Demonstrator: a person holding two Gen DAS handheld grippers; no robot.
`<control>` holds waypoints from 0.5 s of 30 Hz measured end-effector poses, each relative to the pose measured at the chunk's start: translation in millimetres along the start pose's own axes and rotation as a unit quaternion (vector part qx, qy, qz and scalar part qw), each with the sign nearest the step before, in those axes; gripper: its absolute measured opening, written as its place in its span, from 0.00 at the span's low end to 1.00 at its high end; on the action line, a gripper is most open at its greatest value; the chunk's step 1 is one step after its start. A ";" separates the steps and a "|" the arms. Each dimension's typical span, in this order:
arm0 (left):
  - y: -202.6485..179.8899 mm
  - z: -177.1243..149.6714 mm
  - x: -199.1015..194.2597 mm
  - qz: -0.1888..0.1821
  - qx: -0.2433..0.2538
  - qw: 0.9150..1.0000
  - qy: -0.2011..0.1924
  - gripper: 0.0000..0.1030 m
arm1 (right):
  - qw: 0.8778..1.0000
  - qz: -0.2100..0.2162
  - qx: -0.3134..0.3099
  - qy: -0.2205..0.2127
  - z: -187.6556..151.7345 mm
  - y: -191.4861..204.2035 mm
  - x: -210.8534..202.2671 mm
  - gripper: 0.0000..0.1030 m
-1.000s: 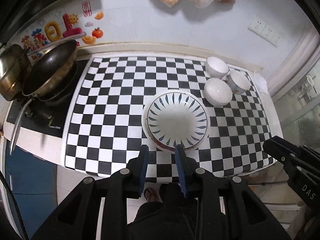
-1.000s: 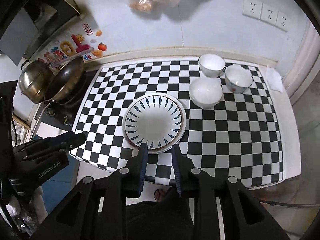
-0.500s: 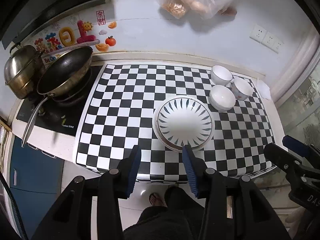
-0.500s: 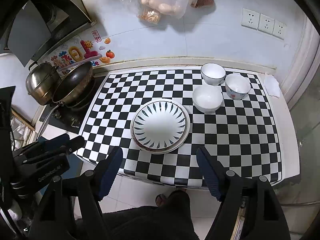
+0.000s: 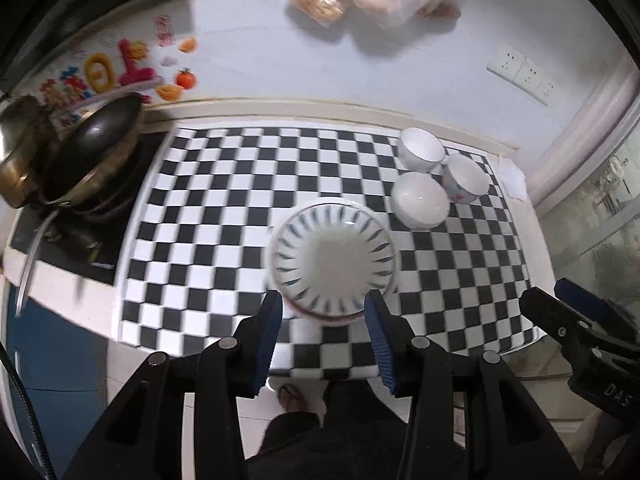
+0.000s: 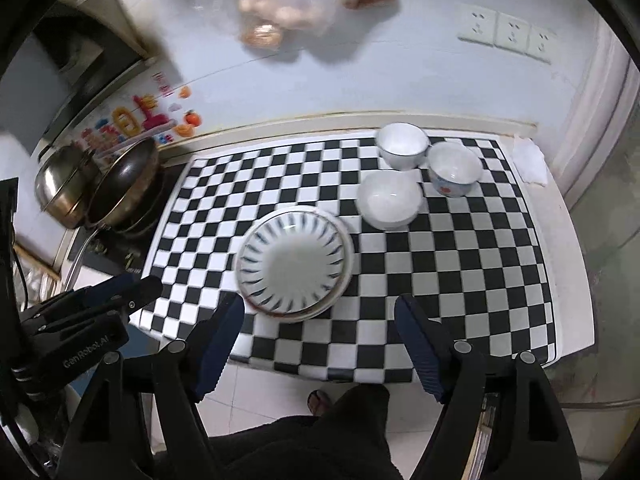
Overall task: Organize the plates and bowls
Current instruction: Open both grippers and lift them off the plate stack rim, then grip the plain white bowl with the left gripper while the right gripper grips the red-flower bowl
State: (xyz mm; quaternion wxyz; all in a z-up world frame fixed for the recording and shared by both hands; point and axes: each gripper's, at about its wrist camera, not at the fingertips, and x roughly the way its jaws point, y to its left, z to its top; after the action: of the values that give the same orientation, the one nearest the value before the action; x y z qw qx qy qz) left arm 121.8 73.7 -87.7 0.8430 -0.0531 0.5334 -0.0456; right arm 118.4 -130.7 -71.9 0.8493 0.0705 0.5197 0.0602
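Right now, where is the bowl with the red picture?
In the right wrist view, the red-patterned bowl sits far right on the checkered mat, beside two white bowls.

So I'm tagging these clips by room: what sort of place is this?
Most likely a home kitchen. A frying pan and a steel pot sit on a cooktop at the left, and a plate and three bowls stand on the checkered counter against a wall with sockets.
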 end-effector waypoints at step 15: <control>-83.9 134.4 234.3 -0.034 -0.005 0.985 0.167 0.39 | 0.984 0.032 0.124 0.121 98.6 -175.3 209.6 0.69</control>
State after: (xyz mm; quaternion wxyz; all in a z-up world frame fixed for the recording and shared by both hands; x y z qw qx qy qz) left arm 341.7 -35.2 -228.4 0.7398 -0.0671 0.6646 -0.0798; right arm 306.2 -271.9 -242.8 0.7627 0.1840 0.6192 0.0303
